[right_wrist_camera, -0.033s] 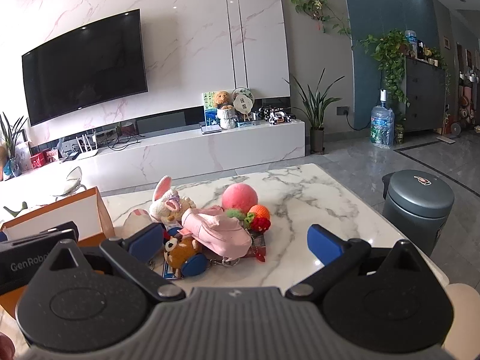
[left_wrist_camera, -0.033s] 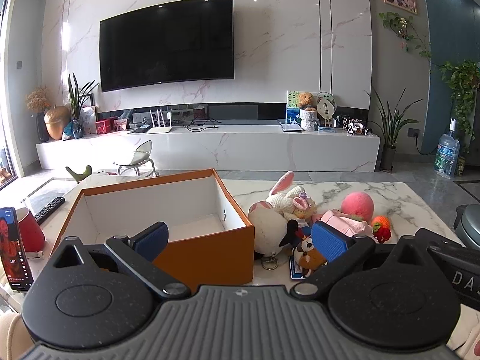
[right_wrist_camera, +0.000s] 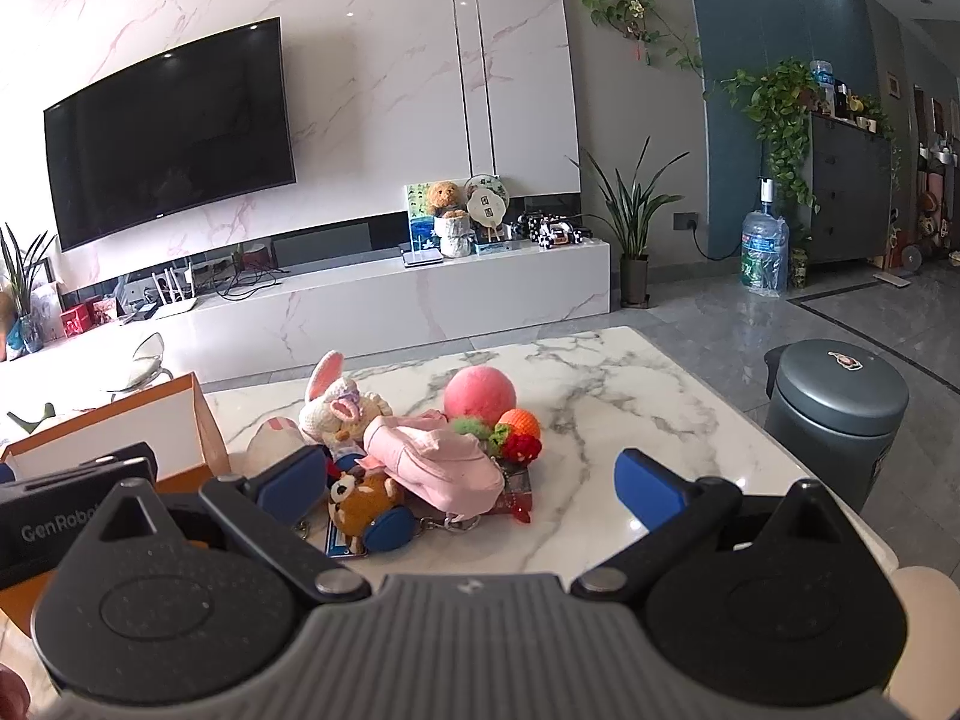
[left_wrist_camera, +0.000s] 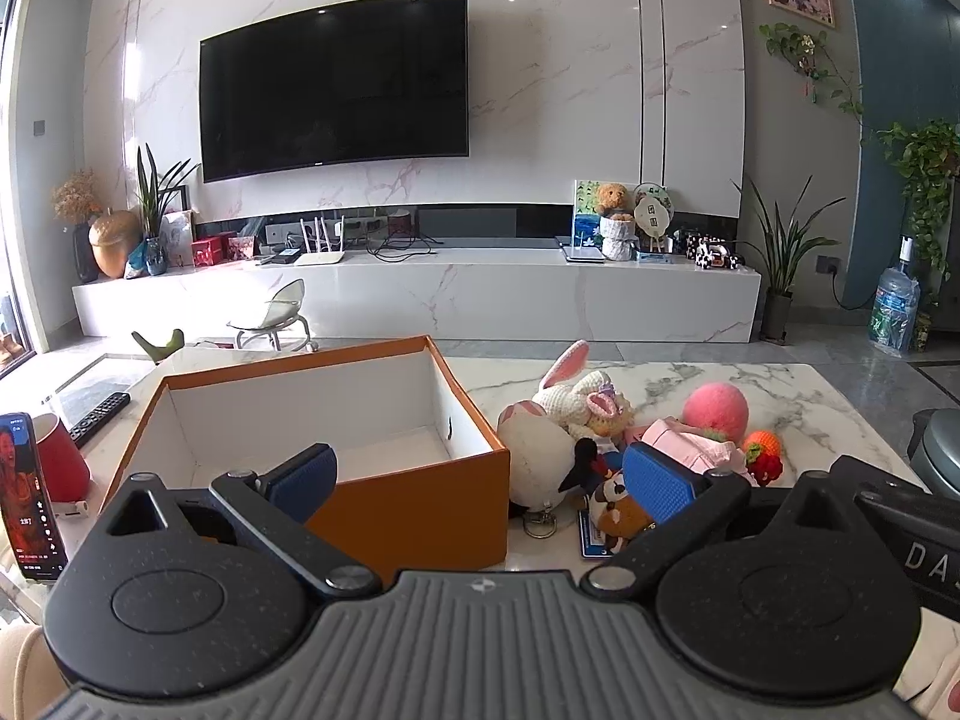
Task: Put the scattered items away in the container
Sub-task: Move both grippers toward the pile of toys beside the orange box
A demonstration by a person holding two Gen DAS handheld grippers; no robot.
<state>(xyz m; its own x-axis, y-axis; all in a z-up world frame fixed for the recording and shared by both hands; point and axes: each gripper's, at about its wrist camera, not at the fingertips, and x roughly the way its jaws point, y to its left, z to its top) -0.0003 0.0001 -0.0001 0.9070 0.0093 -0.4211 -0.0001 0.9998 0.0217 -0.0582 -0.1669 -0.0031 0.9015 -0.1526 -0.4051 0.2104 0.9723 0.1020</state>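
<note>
A heap of small toys sits on the marble worktop [right_wrist_camera: 630, 420], just right of an open orange box [left_wrist_camera: 414, 498] whose white inside looks empty. In the heap: a white plush with a pink-eared crocheted rabbit [right_wrist_camera: 336, 402] leaning on it, a pink fuzzy ball [right_wrist_camera: 479, 396], a folded pink cap [right_wrist_camera: 438, 462], a small orange and red knitted fruit [right_wrist_camera: 521, 435], and a brown animal keyring [right_wrist_camera: 366, 507] at the near edge, all touching or overlapping.

Nothing is in the box yet, so the job seems to be at its first pick. The keyring or the cap, being nearest and on top, look the easiest to lift without dragging neighbours along; a grip on the soft middle of one toy would likely hold best, and the short carry left over the box wall needs a little height.

The right tool [right_wrist_camera: 468, 477] hovers low in front of the heap, jaws spread fully wide and empty. The left tool [left_wrist_camera: 477, 474] is tipped slightly downward, facing the box's near right corner, jaws likewise wide apart with nothing gripped.
</note>
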